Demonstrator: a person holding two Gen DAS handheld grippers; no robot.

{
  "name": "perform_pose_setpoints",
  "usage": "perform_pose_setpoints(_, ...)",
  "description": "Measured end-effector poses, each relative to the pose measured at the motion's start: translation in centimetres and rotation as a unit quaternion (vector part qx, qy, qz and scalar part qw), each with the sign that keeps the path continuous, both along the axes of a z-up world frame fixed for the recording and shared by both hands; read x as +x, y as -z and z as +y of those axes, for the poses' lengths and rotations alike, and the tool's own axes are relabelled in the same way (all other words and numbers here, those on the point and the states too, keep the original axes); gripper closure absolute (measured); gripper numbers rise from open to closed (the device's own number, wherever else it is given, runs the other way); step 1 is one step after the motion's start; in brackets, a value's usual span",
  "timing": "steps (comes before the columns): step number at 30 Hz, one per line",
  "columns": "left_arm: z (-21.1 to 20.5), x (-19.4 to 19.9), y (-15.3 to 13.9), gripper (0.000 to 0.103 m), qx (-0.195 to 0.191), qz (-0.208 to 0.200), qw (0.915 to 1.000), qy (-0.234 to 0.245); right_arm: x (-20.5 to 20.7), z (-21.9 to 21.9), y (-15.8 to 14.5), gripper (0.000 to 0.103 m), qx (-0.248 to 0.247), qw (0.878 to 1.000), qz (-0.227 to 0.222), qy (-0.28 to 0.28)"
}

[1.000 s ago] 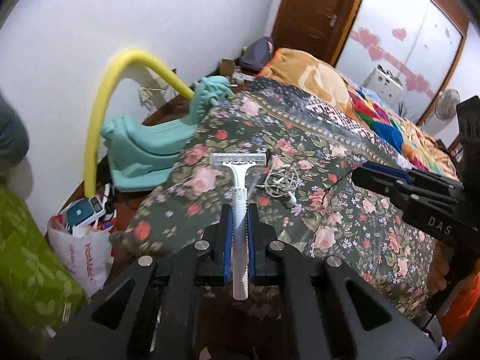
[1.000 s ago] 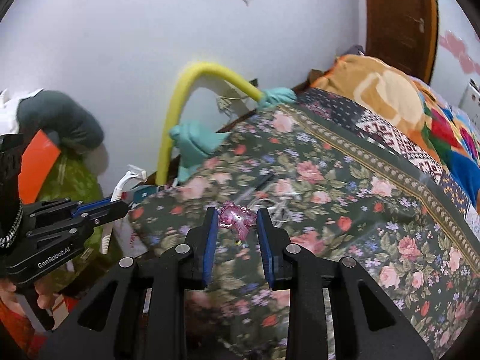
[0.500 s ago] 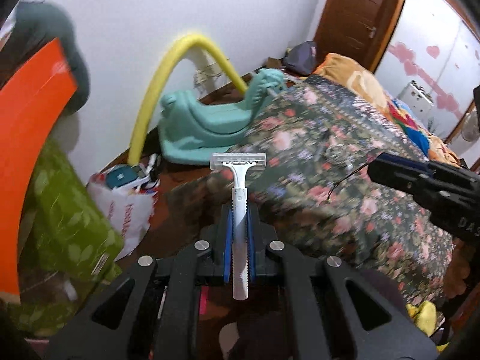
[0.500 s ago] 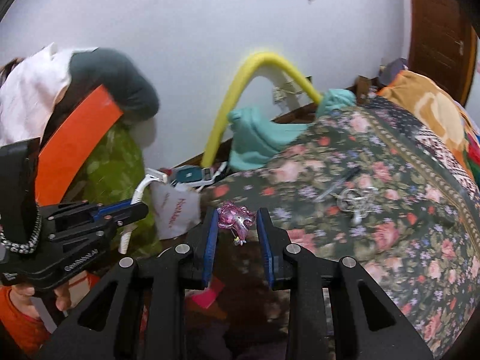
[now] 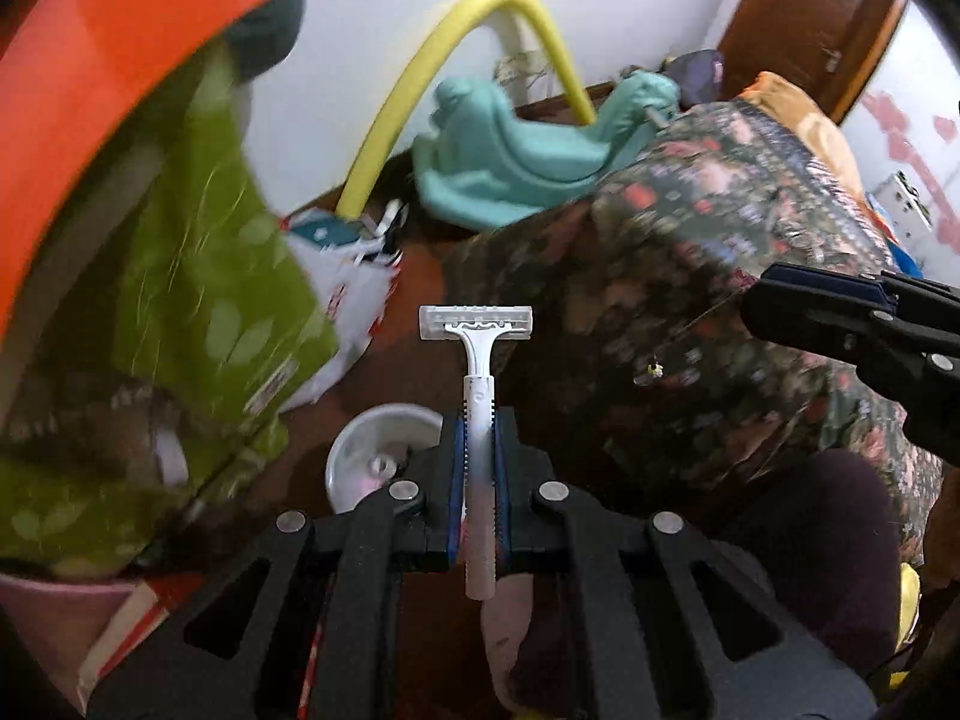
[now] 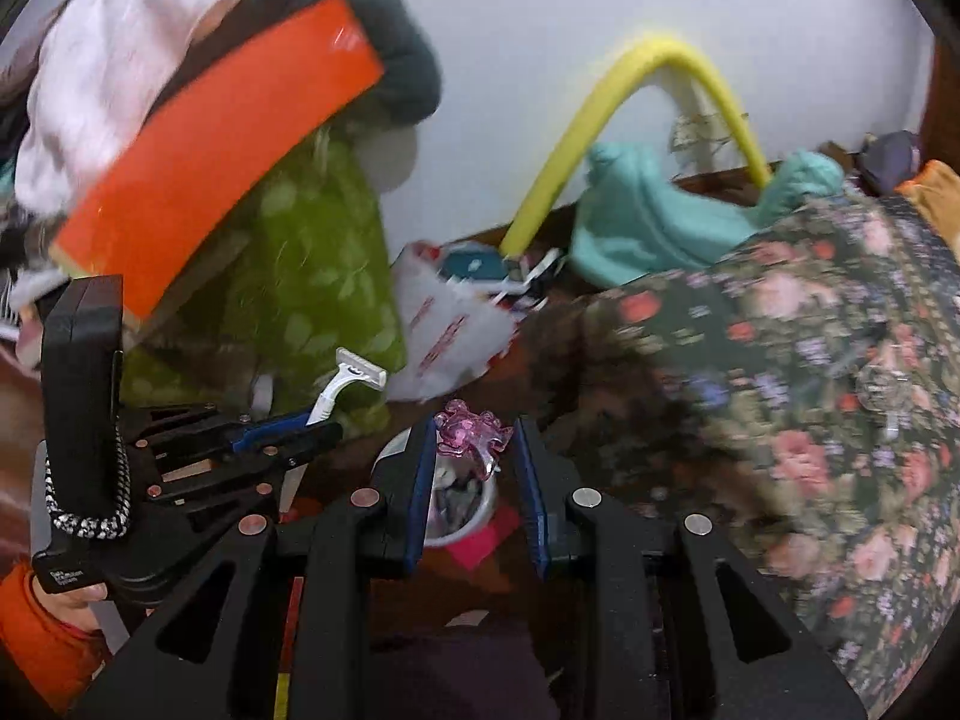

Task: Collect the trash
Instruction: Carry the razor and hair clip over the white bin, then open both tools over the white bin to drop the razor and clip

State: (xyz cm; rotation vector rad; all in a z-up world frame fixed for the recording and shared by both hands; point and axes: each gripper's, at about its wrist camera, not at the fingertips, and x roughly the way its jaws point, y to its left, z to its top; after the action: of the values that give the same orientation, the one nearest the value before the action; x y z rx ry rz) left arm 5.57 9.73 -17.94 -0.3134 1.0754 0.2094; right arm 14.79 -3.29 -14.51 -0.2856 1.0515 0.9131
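My left gripper [image 5: 479, 420] is shut on the handle of a white disposable razor [image 5: 477, 336], whose head points forward past the fingertips. In the right wrist view that razor [image 6: 351, 381] sticks up from the left gripper [image 6: 312, 429] at lower left. My right gripper [image 6: 474, 429] is shut on a crumpled pink transparent wrapper [image 6: 471, 435]. Below both grippers a small white bin [image 5: 372, 450] stands on the dark red floor; its rim [image 6: 480, 510] shows between the right fingers, with dark scraps inside.
The flowered bedspread [image 6: 810, 396] fills the right side. A green leaf-print bundle [image 5: 198, 276] and an orange board [image 6: 222, 138] lean at left. A white plastic bag [image 6: 447, 330], a yellow foam tube [image 5: 432, 54] and a teal plastic seat [image 5: 528, 150] lie by the wall.
Both grippers have swung left off the bed and tilted down toward the floor, each still holding its item. The white bin has come into view beneath them.
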Motion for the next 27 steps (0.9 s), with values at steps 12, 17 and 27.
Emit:
perform_pose_setpoints(12,4.7,-2.7,7.5,0.095,-0.054,0.070,0.9944,-0.058,-0.7,7.6,6.1,0.079,-0.039,0.993,0.086,-0.070)
perform_pose_setpoints(17,6.2,-2.3,9.6,0.095,-0.072,0.086,0.9912,-0.071,-0.3,10.3,7.7,0.078,-0.053,0.989,0.106,-0.085)
perform_pose_setpoints(27,7.6,-0.5,11.8,0.086,-0.079,0.111,0.9870,-0.085,1.4,11.2,8.6,0.061,-0.071,0.987,0.126,-0.065)
